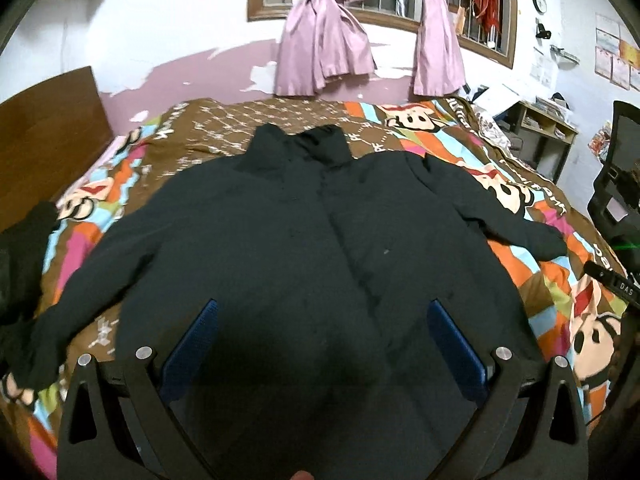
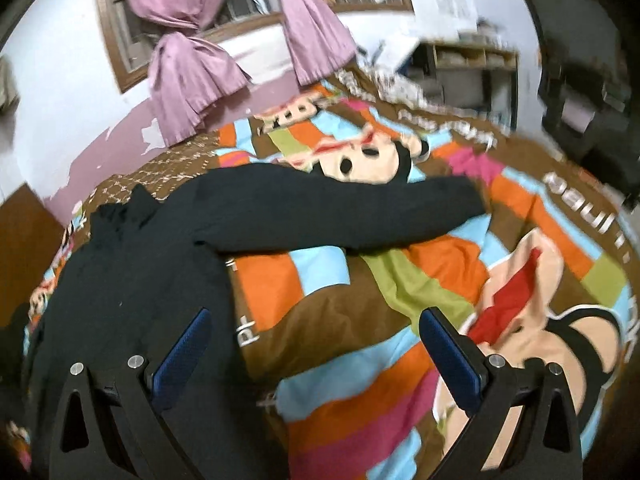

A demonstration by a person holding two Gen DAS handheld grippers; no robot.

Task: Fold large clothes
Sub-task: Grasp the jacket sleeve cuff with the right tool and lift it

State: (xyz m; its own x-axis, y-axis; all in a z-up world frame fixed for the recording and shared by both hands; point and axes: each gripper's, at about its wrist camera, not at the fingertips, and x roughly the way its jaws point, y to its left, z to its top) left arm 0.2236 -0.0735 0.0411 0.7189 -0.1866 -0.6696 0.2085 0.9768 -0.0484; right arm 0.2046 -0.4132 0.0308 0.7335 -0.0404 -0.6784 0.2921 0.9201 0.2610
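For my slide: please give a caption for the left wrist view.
Open left gripper above black jacket spread flat on cartoon bedspread.

My left wrist view: above near edge of bed, facing window, close over jacket. My right wrist view: tilted, blurred, nearer bed's right edge. 2 views share jacket, bedspread, curtains.

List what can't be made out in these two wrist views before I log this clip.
- Black jacket hem: left wrist view, hidden behind the left gripper and cut by the bottom edge.
- Dark garment at the bed's left: cut by the frame edge, type unreadable.
- Desk shelf: right wrist view, motion-blurred, contents unreadable.
- Wall clock: too small to read.
- Right gripper: open over the bedspread; height above it unclear.
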